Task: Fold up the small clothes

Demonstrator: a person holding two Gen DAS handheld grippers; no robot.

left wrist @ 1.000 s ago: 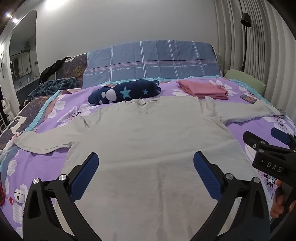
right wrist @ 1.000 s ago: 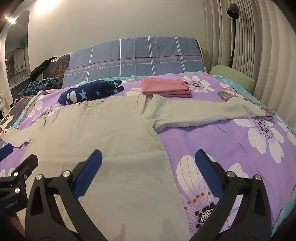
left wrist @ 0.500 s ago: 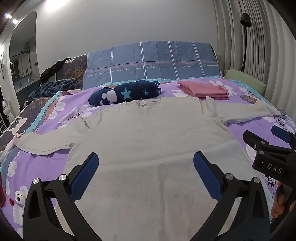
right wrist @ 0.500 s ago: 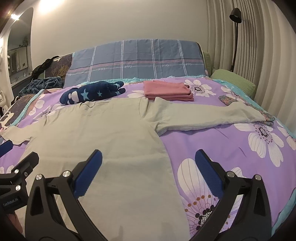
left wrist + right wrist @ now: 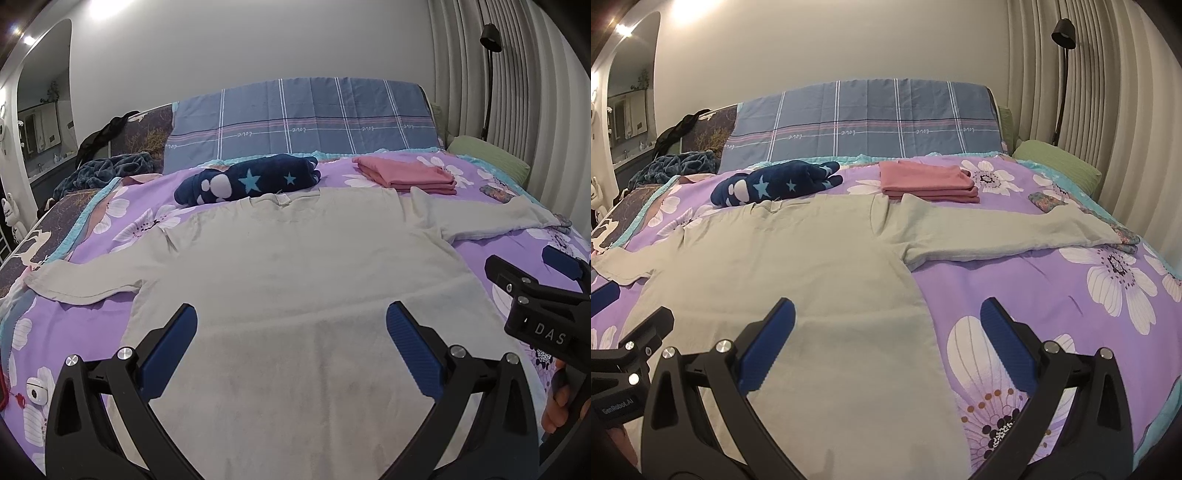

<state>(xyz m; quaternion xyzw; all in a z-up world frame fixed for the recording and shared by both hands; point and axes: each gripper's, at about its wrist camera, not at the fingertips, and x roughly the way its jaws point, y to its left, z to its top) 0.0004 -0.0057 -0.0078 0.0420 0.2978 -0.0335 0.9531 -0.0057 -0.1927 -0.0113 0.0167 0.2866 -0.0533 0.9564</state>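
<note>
A pale grey-green long-sleeved shirt [image 5: 295,280] lies spread flat on the purple flowered bedspread [image 5: 96,325], both sleeves out to the sides, collar away from me. It also shows in the right wrist view [image 5: 798,280]. My left gripper [image 5: 291,343] is open and empty, above the lower middle of the shirt. My right gripper [image 5: 886,339] is open and empty, above the shirt's right side edge near the hem. The right gripper's body shows at the right edge of the left wrist view [image 5: 535,295].
A folded pink garment [image 5: 404,175] and a rolled dark blue star-patterned garment [image 5: 251,181] lie beyond the collar. A blue checked pillow [image 5: 303,118] leans at the headboard. A green pillow [image 5: 1056,166] and a small patterned cloth [image 5: 1049,201] lie far right. Curtains and a floor lamp [image 5: 1062,74] stand on the right.
Both wrist views have tilted up slightly, so the shirt and bed sit a little lower in frame. Both grippers stay open and the shirt has not moved.
</note>
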